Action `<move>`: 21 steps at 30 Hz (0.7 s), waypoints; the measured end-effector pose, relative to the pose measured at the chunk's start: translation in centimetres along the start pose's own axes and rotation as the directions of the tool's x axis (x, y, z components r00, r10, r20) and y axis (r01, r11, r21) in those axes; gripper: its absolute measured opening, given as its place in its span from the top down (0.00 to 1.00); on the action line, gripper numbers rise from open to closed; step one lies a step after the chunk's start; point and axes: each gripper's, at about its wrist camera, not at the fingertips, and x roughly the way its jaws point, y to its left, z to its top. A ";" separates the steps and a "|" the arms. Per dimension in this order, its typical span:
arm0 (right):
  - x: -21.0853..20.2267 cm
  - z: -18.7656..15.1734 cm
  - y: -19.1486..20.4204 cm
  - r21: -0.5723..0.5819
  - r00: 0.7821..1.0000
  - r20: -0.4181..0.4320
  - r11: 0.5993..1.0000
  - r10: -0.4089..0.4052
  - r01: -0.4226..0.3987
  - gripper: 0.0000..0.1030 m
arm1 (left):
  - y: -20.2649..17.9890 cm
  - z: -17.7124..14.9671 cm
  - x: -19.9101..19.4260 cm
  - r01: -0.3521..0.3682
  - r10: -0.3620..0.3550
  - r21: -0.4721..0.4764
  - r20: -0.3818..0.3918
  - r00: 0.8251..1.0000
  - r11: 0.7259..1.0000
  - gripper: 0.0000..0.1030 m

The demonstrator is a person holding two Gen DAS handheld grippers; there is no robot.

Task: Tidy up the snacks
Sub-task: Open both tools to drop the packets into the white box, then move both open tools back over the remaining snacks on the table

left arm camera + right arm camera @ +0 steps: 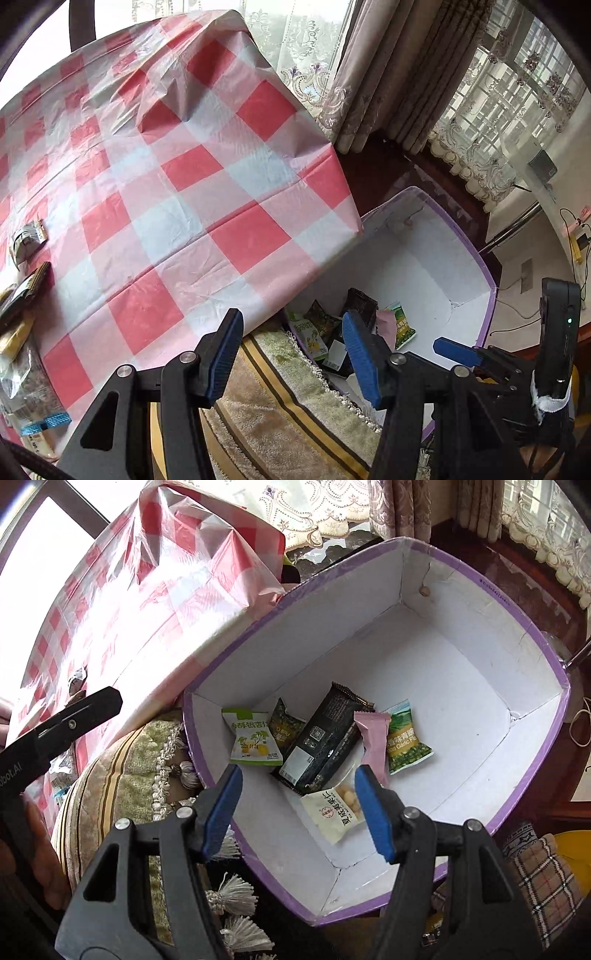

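Red-checked tablecloth (177,177) — creased, striped fringed cushion (122,775) beside it, lace curtains (491,122), plaid fabric (546,878)

Six snack packets (321,738), one box (517,775), two tongs (299,812).

table (184,177): red-white checked cloth | snack packets (26,280) at its left edge

Daylight through window with lace sheers (491,122) and heavy beige drapes (399,70). Table under red-white checked plastic cloth (177,177). Striped green-gold tasselled cushion (122,775) below table edge. Dark wood sill (436,177). Plaid cushion (546,871) lower right.
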 end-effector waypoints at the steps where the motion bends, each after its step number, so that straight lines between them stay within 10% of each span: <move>1: -0.2 0.2 0.5 -0.020 1.000 0.003 1.000 -0.002 0.002 0.34 | 0.7 -0.2 -0.6 -0.008 0.009 -0.017 0.017 1.000 1.000 0.45; 11: -0.3 1.5 7.0 -0.108 0.998 0.011 0.993 0.056 -0.054 0.31 | 9.3 -4.7 -5.8 -0.051 0.081 -0.263 0.107 0.991 0.964 0.45; 21: 1.4 -0.2 16.9 -0.342 0.997 -0.018 0.937 0.070 -0.072 0.31 | 18.3 -11.0 -10.8 -0.058 0.160 -0.523 0.151 0.976 0.850 0.45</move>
